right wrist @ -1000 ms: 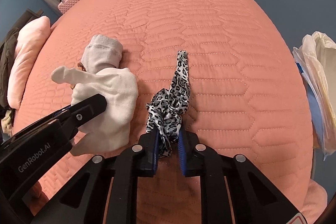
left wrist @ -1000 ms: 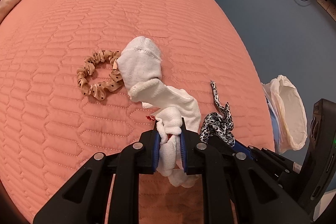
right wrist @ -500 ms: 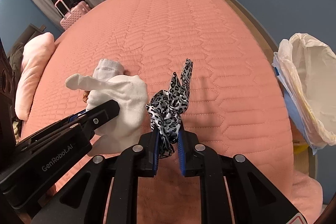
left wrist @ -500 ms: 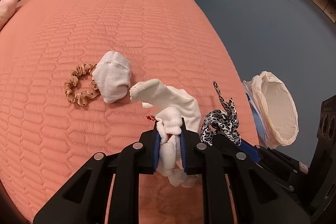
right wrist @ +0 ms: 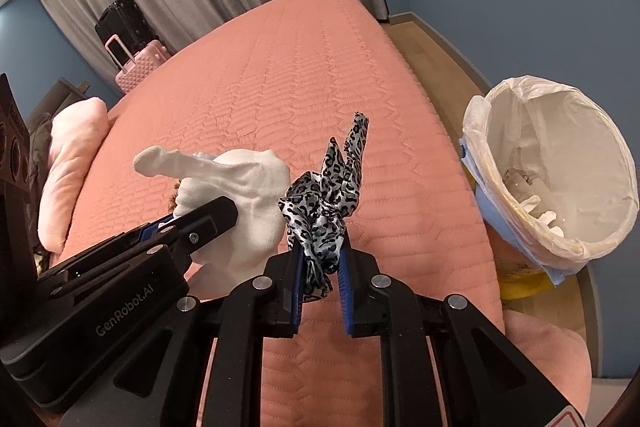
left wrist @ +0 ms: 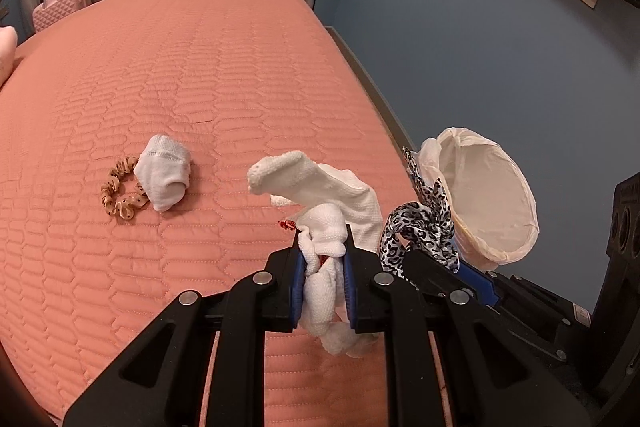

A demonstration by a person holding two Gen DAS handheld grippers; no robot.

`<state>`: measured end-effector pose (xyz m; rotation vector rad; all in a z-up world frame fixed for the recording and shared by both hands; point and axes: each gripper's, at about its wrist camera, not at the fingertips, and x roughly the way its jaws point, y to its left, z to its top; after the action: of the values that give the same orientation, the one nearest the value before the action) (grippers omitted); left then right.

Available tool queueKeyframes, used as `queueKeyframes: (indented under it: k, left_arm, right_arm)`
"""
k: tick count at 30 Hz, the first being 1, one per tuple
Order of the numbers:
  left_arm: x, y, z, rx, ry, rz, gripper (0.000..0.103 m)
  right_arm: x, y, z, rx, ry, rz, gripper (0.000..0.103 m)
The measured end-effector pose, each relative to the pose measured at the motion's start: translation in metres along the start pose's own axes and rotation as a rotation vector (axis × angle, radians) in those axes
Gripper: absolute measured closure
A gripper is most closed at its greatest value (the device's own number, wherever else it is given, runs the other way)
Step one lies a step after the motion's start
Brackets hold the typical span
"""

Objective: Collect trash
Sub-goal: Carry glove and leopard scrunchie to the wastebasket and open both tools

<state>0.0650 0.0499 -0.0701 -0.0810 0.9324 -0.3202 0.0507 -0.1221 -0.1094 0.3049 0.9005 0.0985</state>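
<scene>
My left gripper (left wrist: 322,247) is shut on a white sock (left wrist: 320,195), which hangs above the salmon quilted bed (left wrist: 200,67); something small and red shows in its folds. My right gripper (right wrist: 319,247) is shut on a leopard-print scrunchie (right wrist: 332,187), also lifted off the bed. The two grippers sit side by side; the scrunchie (left wrist: 424,227) shows right of the sock in the left wrist view, the sock (right wrist: 240,187) left of it in the right wrist view. A bin lined with a white bag (right wrist: 556,163) stands beside the bed on the right, with white scraps inside.
A second white sock (left wrist: 164,175) and a tan dotted scrunchie (left wrist: 120,193) lie together on the bed at the left. A pink pillow (right wrist: 68,167) sits at the bed's left edge. Pink and black suitcases (right wrist: 132,55) stand by the curtain. Blue wall at the right.
Both grippers have risen off the bed with the sock and the leopard scrunchie and swung toward the bin, which now shows much more fully. The other sock and tan scrunchie stay behind.
</scene>
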Motion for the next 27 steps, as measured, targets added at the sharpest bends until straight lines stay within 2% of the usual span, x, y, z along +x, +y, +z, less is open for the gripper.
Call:
queueKeyframes:
  k: [16,27]
  left_arm:
    - [-0.019,-0.061,-0.004,0.104,-0.040,-0.024,0.087]
    - [-0.016,-0.110,0.006,0.171,-0.055,-0.054,0.087]
  right_arm:
    - [-0.053,-0.043,-0.005,0.054,-0.096,-0.017,0.089]
    - [-0.078,-0.092,0.003,0.112,-0.161,-0.049,0.089]
